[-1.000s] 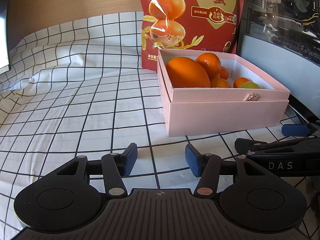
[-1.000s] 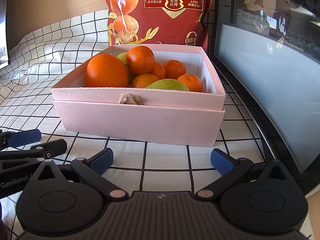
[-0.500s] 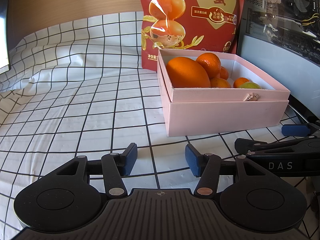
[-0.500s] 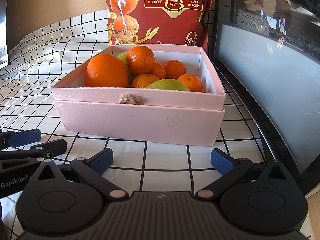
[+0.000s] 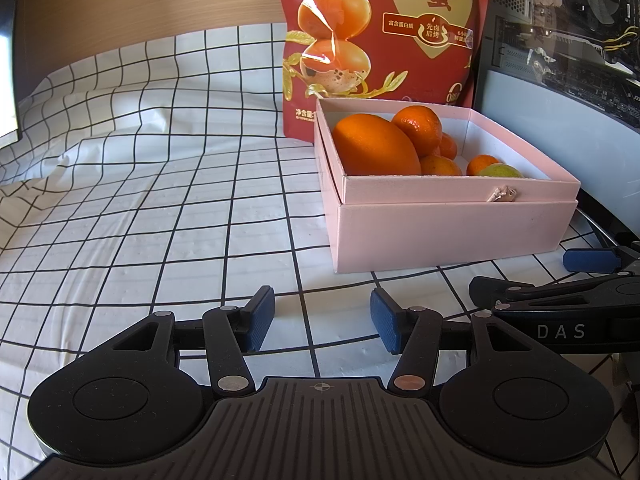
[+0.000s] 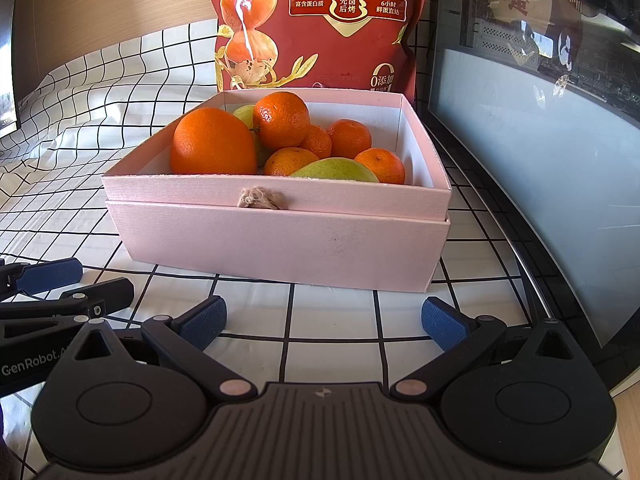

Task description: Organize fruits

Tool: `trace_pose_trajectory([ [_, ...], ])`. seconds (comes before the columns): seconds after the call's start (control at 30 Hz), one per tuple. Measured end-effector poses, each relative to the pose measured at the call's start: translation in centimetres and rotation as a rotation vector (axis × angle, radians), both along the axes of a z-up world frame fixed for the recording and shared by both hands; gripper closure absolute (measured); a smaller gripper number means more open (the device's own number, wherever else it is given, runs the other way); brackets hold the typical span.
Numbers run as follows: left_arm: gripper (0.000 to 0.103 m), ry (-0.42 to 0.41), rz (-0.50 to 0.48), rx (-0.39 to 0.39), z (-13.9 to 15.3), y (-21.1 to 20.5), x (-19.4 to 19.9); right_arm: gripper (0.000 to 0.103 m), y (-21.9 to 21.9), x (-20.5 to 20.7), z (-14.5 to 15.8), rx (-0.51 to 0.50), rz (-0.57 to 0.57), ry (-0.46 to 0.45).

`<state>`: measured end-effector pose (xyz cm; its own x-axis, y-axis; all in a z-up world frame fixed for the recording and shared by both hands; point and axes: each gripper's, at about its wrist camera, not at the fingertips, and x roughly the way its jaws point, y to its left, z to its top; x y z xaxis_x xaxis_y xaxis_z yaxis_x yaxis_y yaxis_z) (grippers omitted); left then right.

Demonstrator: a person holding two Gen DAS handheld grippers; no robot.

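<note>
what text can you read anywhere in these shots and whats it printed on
"DAS": side of the right gripper, seen from the left wrist.
"GenRobot.A", cut off: side of the left gripper, seen from the right wrist.
"先卤后烤", "富含蛋白质", "6小时鲜蛋直达", "0添加", large "蛋": red snack bag.
Smaller print low on the bag: too blurred to read.

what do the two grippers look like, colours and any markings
Both are matte black plastic. The left gripper and right gripper each have two angled linkage arms with silver and copper-coloured pivot pins, textured blue pads at the tips, round black discs either side and a ribbed grey centre plate. Side lettering reads "DAS" on the right gripper and "GenRobot.A" on the left. No cables or sleeves show.
</note>
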<state>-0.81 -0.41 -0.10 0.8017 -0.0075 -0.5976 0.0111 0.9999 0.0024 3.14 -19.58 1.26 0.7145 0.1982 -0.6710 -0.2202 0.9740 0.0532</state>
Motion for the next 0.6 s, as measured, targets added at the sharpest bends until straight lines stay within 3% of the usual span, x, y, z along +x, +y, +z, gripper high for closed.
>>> trace_pose_trajectory([
  [0.6,0.045,0.000,-0.004,0.002,-0.01,0.02,0.08,0.000,0.04,0.00,0.02,0.000,0.000,0.000],
])
